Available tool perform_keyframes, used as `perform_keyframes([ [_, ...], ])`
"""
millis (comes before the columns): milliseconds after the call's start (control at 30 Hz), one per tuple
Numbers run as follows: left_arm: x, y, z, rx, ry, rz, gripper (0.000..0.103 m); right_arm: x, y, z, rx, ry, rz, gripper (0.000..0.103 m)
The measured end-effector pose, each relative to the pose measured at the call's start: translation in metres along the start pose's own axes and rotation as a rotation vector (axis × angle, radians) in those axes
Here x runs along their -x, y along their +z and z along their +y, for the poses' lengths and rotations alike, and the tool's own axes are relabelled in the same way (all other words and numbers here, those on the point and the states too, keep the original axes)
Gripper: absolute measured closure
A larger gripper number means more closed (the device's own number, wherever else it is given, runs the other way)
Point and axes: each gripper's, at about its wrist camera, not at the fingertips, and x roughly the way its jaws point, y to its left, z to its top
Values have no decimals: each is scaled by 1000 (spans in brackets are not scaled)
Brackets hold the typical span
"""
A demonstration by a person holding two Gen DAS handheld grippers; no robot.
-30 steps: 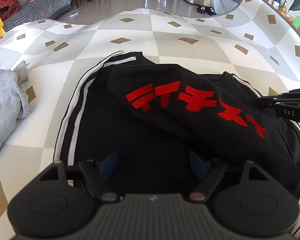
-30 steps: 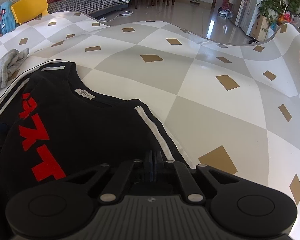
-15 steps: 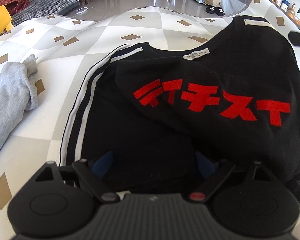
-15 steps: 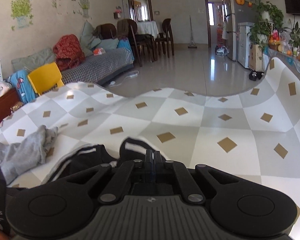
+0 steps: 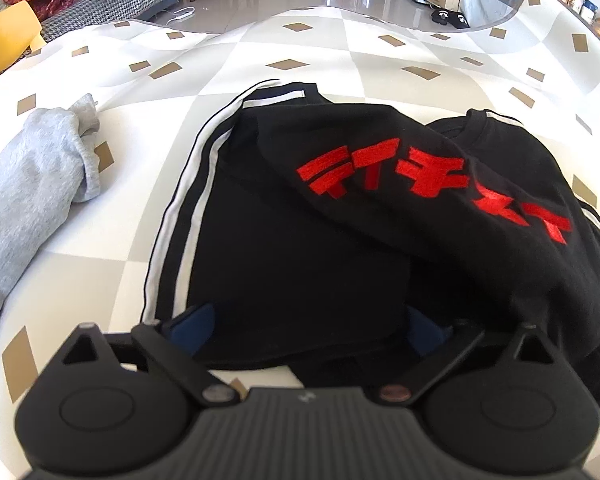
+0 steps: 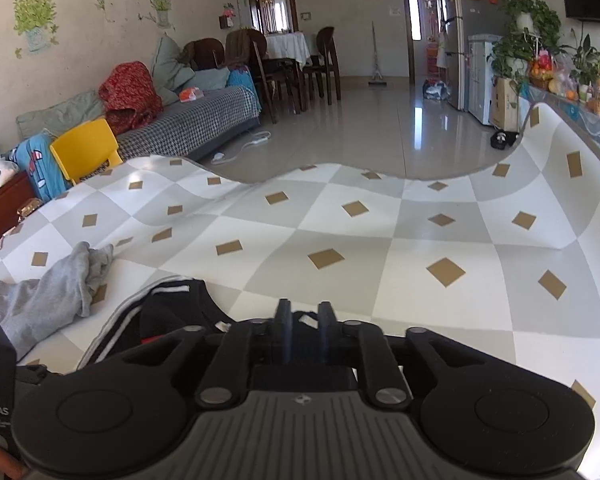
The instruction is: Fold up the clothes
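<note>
A: Where is the black cotton T-shirt with red characters and white stripes (image 5: 340, 216) placed?

B: It is laid half folded on the checked white, grey and tan tablecloth (image 5: 340, 52), one part doubled over the body. A crumpled grey garment (image 5: 32, 184) is seen left of the T-shirt.

A: How are the tongs held?

B: The left gripper (image 5: 306, 320) has just been opened wide, with the hem between the blue pads (apparently not pressed). The right gripper (image 6: 303, 320) has just been opened a little; nothing is held. A release is judged.

A: And the room?

B: Beyond the T-shirt, a glossy tiled floor (image 6: 380, 128) and a checked sofa (image 6: 196, 120) are seen.
</note>
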Motion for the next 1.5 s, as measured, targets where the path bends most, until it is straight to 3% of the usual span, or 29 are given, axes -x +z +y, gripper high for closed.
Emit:
perform_keyframes([
  [167,0,0,1,-3,0,-1,3,-24,-15,-13,-16,-27,65,65],
  [800,0,1,3,9,-19,-2,1,-97,-33,-11,0,-80,234,59],
  [1067,0,0,1,0,-20,0,1,-118,-45,-6,45,-106,238,57],
  [1133,0,0,0,-3,-19,0,1,-118,-46,-2,69,-120,236,64],
  [1200,-1,-1,-1,-7,-16,0,0,-118,-45,-3,67,-122,237,85],
  [1267,0,-1,-2,-8,-14,-1,0,-117,-43,-5,48,-115,239,94],
  [1367,-1,-2,-2,-12,-9,-3,0,-109,-38,-4,33,-108,222,97],
  [1500,0,-1,0,-10,-3,-7,0,-85,-20,-1,7,-95,132,97],
])
